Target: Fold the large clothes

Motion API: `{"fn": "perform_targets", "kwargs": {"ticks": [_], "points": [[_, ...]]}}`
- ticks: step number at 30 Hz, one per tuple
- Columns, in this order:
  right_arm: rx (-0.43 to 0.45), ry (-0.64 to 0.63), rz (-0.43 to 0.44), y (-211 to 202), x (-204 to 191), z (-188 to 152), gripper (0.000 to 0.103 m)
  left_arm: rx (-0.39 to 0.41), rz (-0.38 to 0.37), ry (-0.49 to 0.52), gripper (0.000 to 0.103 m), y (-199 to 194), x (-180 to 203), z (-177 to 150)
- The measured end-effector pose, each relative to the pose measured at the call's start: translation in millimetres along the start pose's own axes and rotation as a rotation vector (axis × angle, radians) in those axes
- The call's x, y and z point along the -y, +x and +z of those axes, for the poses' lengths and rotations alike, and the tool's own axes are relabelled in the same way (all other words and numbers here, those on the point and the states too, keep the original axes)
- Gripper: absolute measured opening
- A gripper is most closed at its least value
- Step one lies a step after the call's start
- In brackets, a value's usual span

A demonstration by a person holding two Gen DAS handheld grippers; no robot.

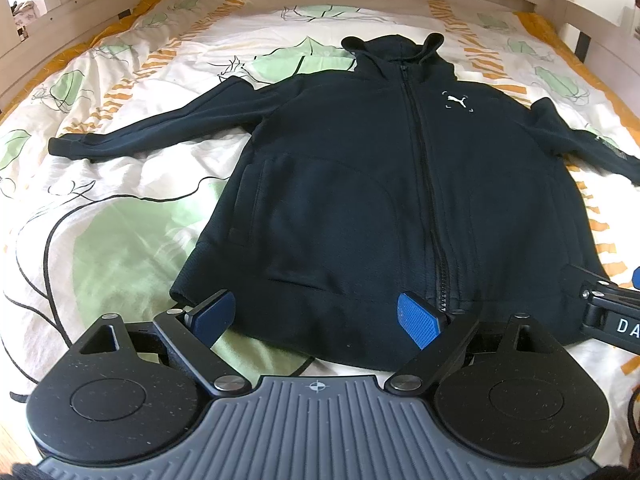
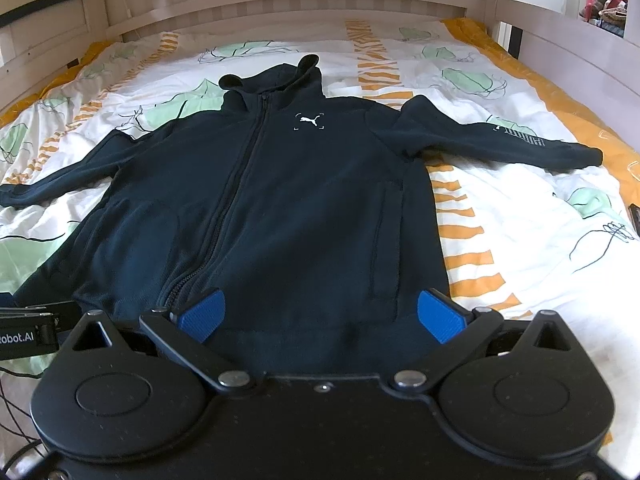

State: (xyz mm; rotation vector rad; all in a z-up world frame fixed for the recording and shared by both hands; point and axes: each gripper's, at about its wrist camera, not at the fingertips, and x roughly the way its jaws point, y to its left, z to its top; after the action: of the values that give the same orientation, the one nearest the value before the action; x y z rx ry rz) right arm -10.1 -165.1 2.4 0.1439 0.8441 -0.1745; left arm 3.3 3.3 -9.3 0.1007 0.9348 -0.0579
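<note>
A black zip-up hoodie with a small white logo lies flat and face up on the bed, hood at the far end, both sleeves spread out sideways. It also shows in the right wrist view. My left gripper is open over the left part of the hoodie's bottom hem, its blue pads wide apart. My right gripper is open over the right part of the hem. Neither holds anything. The right gripper's arm shows at the right edge of the left wrist view.
The hoodie rests on a white quilt with green leaf and orange stripe print. A pale wooden bed frame with slats runs along the far end and both sides. Dark cables lie at the near left.
</note>
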Motion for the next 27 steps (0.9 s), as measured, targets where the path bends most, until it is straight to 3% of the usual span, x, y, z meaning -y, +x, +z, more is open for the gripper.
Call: {"fn": "perform_targets", "kwargs": {"ticks": [27], "points": [[-0.072, -0.003, 0.016, 25, -4, 2, 0.102, -0.055, -0.011, -0.021, 0.089, 20, -3, 9]]}}
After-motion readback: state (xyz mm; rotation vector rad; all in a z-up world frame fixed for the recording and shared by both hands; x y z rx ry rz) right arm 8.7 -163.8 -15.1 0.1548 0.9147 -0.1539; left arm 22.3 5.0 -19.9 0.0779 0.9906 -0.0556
